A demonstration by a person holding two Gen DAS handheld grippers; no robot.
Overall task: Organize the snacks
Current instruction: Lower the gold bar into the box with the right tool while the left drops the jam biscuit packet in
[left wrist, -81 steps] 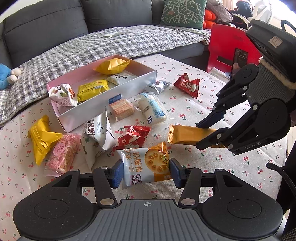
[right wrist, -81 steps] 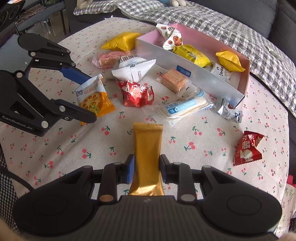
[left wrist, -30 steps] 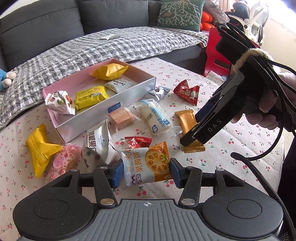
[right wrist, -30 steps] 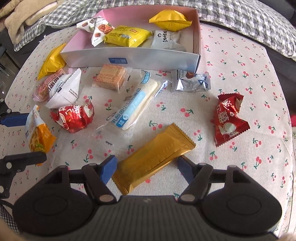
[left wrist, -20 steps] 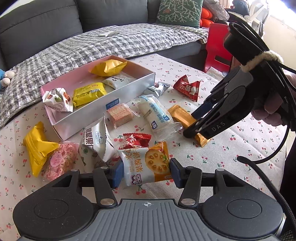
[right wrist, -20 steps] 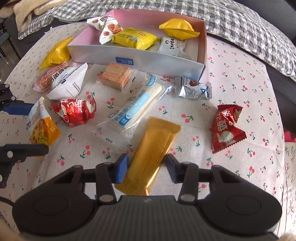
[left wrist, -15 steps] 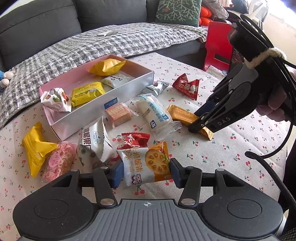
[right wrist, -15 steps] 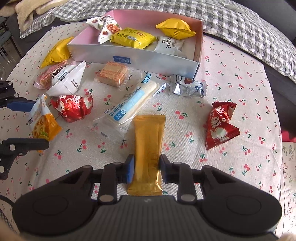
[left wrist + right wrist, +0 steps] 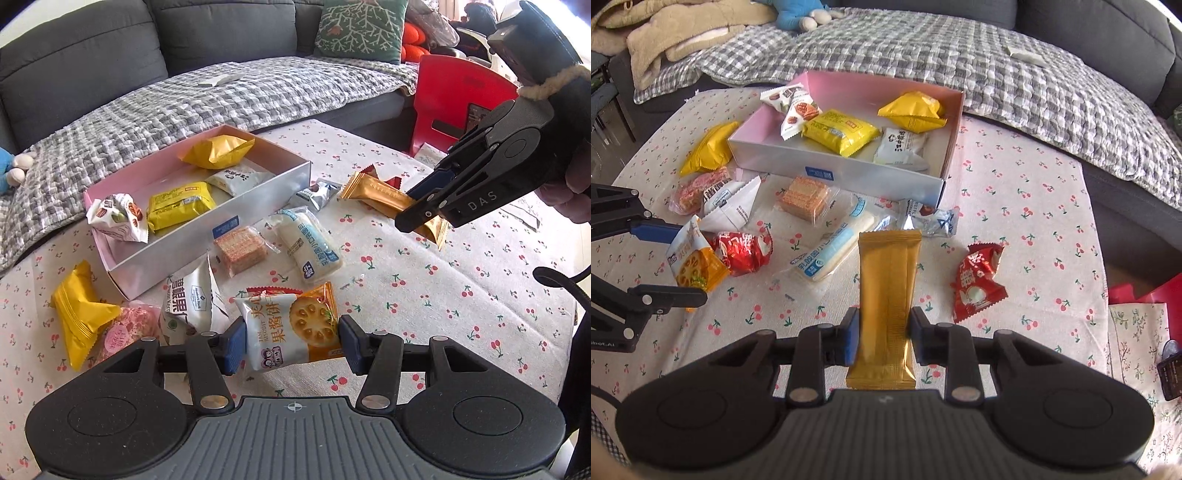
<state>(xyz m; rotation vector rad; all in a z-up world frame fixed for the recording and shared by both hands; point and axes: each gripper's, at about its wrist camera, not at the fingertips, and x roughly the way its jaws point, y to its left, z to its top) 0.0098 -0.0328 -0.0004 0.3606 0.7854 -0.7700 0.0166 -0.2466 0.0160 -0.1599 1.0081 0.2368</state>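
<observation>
My left gripper (image 9: 291, 343) is shut on a white and orange biscuit packet (image 9: 295, 328), held just above the cherry-print tablecloth. My right gripper (image 9: 884, 332) is shut on a long gold bar (image 9: 888, 280), which sticks out forward and is raised off the table. The left wrist view shows that gripper (image 9: 421, 210) at the right, with the gold bar (image 9: 376, 192) pointing towards the box. A pink box (image 9: 849, 166) with a silver wall stands beyond, holding yellow and white packets. From the right wrist view, the left gripper (image 9: 676, 262) and its biscuit packet (image 9: 694, 269) are at the left.
Loose snacks lie on the table before the box: a wafer (image 9: 803, 197), a long white bar (image 9: 831, 251), a silver packet (image 9: 931, 218), two red packets (image 9: 977, 280), a yellow packet (image 9: 79, 314) and a white pouch (image 9: 192, 302). A sofa with a checked blanket stands behind, a red chair (image 9: 450, 99) beside it.
My right gripper closed on the gold bar, turned it to point forward and lifted it off the table. The left gripper kept still with the biscuit packet.
</observation>
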